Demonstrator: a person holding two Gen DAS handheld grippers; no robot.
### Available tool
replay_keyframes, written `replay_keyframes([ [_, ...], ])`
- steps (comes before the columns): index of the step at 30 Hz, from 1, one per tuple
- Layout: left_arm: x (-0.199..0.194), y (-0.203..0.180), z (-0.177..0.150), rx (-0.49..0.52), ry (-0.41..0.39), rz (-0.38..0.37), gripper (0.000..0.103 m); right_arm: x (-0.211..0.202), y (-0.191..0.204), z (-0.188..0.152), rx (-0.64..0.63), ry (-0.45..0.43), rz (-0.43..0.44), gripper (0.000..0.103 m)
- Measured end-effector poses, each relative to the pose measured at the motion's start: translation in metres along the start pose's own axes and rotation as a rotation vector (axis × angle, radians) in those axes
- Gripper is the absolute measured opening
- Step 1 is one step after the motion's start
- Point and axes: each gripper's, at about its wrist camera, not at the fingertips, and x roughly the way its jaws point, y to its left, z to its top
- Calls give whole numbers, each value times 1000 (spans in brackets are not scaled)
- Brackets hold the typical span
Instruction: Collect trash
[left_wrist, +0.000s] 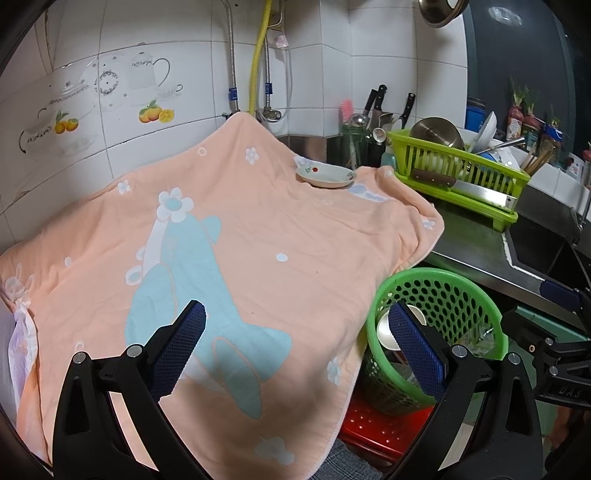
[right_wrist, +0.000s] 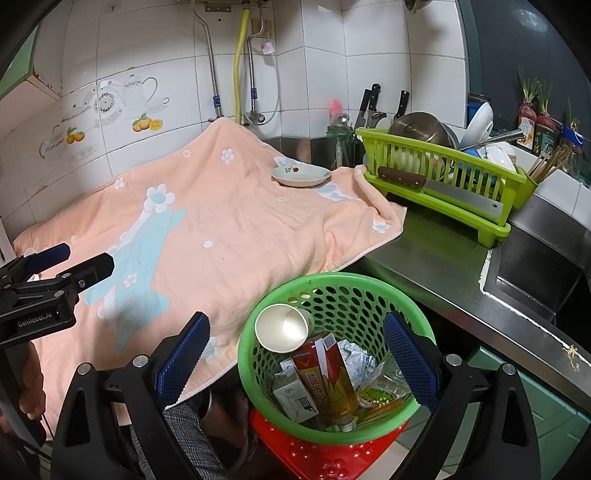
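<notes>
I hold my right tongs (right_wrist: 295, 365) wide and empty over the bin (right_wrist: 369, 295) at the counter's front edge, my left tongs (left_wrist: 295, 347) wide above the towel (left_wrist: 258, 221), since the cup (right_wrist: 282, 328) lies binned.

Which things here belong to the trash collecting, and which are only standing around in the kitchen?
Belong to the job:
- green basket
- paper cup, red carton and crumpled paper inside it
- left gripper, right gripper, both open

Just lying about:
- peach towel
- small dish
- dish rack
- knives
- sink
</notes>
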Motion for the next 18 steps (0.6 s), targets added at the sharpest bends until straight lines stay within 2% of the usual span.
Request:
replay_keyframes([
  [18, 0, 1, -2, -7, -11, 4, 98, -2, 0, 0, -5, -9, -1, 92],
])
